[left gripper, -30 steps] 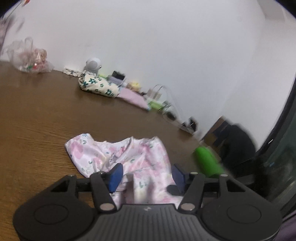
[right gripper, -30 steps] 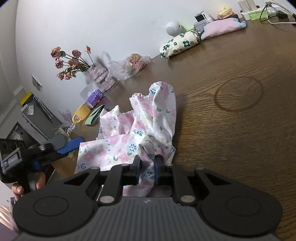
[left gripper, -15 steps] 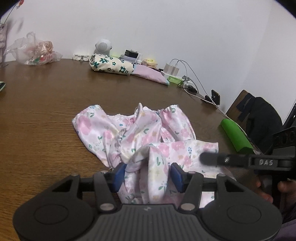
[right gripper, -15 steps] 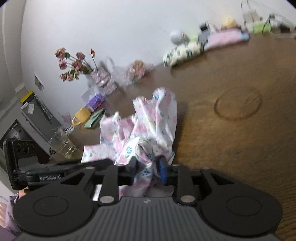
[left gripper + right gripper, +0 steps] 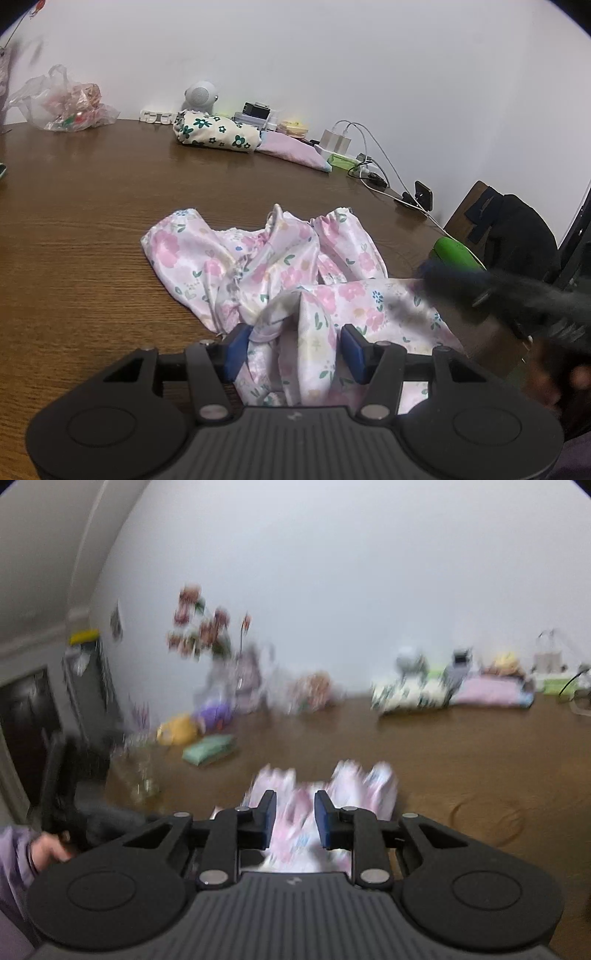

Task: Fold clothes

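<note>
Satin garment (image 5: 258, 273) bunched between the left gripper's (image 5: 291, 349) jaws, not yet pinched.
The left jaws stand about half wide, a raised fold of cloth rising in the gap; one pad brushes it, the other shows clear space, so I judge no grip. The right gripper (image 5: 294, 821) has narrow jaws that have just been closing a little after parting; the view is smeared, and the cloth seems to lie beyond them, not between them. The garment lies crumpled on the wooden table (image 5: 81, 229), near the front edge. Risks: if the left jaws close on this thick ridge they may catch several layers and drag the whole heap instead of one hem; slippery fabric could slide out; the right gripper sweeping fast may snag a sleeve.
</note>
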{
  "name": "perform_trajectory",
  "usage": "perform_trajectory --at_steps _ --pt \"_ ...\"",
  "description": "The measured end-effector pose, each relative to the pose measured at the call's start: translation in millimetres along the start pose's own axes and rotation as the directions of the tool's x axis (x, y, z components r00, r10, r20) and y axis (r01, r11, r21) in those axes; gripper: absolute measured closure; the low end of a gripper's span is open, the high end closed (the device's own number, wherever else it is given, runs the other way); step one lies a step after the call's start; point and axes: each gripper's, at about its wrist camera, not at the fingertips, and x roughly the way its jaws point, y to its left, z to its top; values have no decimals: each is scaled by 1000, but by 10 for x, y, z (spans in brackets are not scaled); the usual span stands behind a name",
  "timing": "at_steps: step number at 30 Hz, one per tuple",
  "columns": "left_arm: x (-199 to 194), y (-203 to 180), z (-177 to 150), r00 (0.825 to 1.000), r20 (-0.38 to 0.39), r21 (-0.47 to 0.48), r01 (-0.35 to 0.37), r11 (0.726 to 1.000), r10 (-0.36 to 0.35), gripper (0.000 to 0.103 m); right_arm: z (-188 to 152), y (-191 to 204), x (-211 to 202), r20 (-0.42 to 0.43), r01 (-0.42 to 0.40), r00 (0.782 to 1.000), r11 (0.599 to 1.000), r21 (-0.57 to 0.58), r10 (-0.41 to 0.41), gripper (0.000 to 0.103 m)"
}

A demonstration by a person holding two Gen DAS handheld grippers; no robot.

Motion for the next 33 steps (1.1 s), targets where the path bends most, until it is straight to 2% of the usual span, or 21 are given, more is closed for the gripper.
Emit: perform_trajectory --at_steps 2,3,5,9,13,15,18,20,21,24,25,30,33 --pt "1 4 1 1000 0 0 3 1000 -3 50 -77 -38 207 -98 36 995 999 27 -33 80" --pt "1 4 3 1000 -1 1 4 1000 -4 50 -123 -79 292 -142 50 989 998 46 -43 85" --pt "3 4 11 1000 -6 5 5 1000 -5 50 -179 -137 316 -146 42 989 996 78 -30 86" --pt "-24 8 50 1000 -30 27 0 1000 1 48 -171 -121 323 -157 44 987 998 52 -35 86" --pt "-277 -57 112 998 57 93 -47 995 42 49 -170 -100 315 -166 47 985 998 35 -41 86" --pt "-427 -109 155 993 113 130 -1 991 -14 49 -162 -83 340 -168 49 985 998 35 -43 86" --pt "-492 -233 233 983 150 206 76 976 -109 47 -152 -65 347 -174 50 984 998 24 -45 86" --pt "-344 -314 238 986 111 243 93 966 -123 47 -150 -52 351 -176 53 983 998 18 -49 85" --pt "-212 -332 223 992 69 258 81 963 -102 49 -149 -47 350 -177 55 983 998 14 -52 85" --pt "46 -241 164 999 -17 247 39 968 -36 78 -132 -32 317 -176 58 983 998 1 -57 84" --pt "80 -162 145 999 -27 225 40 974 -35 78 -115 -21 295 -172 58 983 998 -8 -58 83" --pt "108 108 116 991 -29 145 130 981 -128 77 16 26 233 -113 49 992 998 -39 -53 83" --pt "108 212 124 984 -34 117 175 978 -172 77 69 -8 397 -136 52 989 998 -42 -57 83"
